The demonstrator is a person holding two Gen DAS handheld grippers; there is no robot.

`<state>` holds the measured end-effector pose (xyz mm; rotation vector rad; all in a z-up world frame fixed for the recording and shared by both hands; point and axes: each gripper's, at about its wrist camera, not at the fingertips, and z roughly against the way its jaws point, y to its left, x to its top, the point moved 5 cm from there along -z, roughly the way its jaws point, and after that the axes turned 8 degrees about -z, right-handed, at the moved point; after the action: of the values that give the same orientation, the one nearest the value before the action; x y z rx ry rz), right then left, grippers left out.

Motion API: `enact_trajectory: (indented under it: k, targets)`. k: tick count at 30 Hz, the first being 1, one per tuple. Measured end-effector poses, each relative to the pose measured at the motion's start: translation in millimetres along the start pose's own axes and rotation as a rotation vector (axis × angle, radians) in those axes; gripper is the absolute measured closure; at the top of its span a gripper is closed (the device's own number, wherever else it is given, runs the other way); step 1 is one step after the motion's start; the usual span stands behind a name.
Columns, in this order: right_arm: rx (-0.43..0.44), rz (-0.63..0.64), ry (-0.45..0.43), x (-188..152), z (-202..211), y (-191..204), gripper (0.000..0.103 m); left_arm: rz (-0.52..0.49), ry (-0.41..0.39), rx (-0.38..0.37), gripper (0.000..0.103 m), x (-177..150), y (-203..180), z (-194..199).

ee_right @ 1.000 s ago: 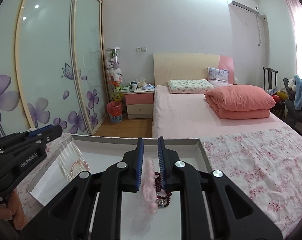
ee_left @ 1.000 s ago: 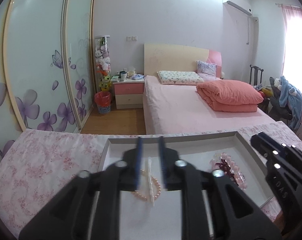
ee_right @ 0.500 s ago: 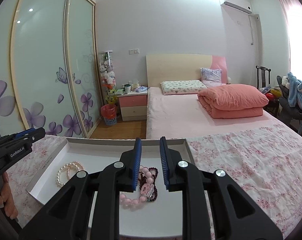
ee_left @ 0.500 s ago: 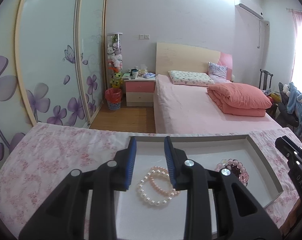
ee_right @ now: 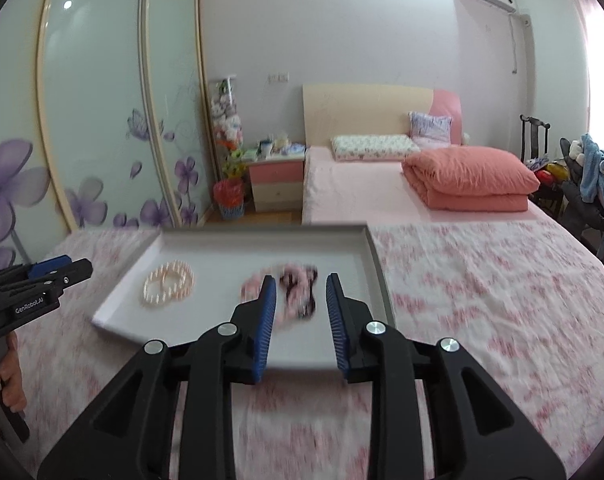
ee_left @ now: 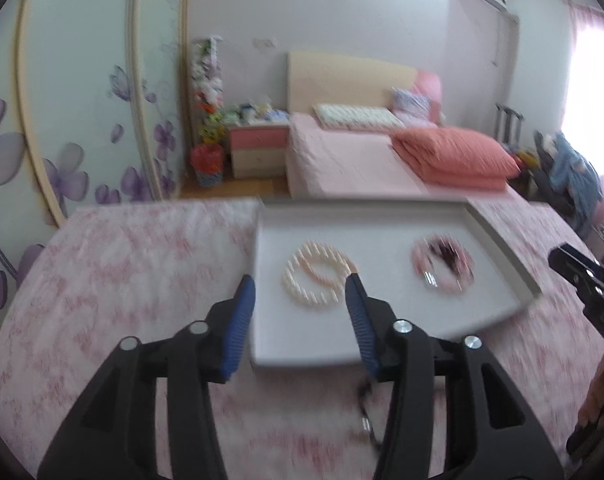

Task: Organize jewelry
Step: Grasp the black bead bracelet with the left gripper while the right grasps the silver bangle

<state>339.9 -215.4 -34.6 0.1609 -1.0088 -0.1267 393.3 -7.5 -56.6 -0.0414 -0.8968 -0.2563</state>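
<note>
Pearl bracelets [ee_left: 317,275] and pink beads [ee_right: 286,295] now lie released in the tray [ee_left: 497,240]; both grippers, left [ee_left: 300,300] and right [ee_right: 301,304], back away open-jawed, empty.

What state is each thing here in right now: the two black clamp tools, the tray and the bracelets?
Left gripper: jaws open, holding nothing.
Right gripper: jaws open, holding nothing.
Tray: lying flat on the floral cloth.
Pearl bracelets: lying loose in the tray, two overlapping loops.
Pink and dark bead bracelets: piled together in the tray, blurred.
</note>
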Motion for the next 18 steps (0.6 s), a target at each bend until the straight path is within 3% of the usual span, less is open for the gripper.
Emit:
enact_trajectory:
  k: [6,14,18]
  targets:
    - [0.0,0.019,0.132,-43.6,15.7,-6.8,0.07,-0.031,0.111,-0.104,0.055,-37.5,-24.2,-6.3]
    - [0.059,0.033,0.26,-85.6,30.8,4.9,0.07,-0.063,0.165,-0.119,0.056,-56.3,-46.1,-15.4]
    - [0.088,0.049,0.286,-94.9,32.1,15.1,0.07,-0.076,0.199,-0.123,0.062,-59.9,-50.4,-24.5]
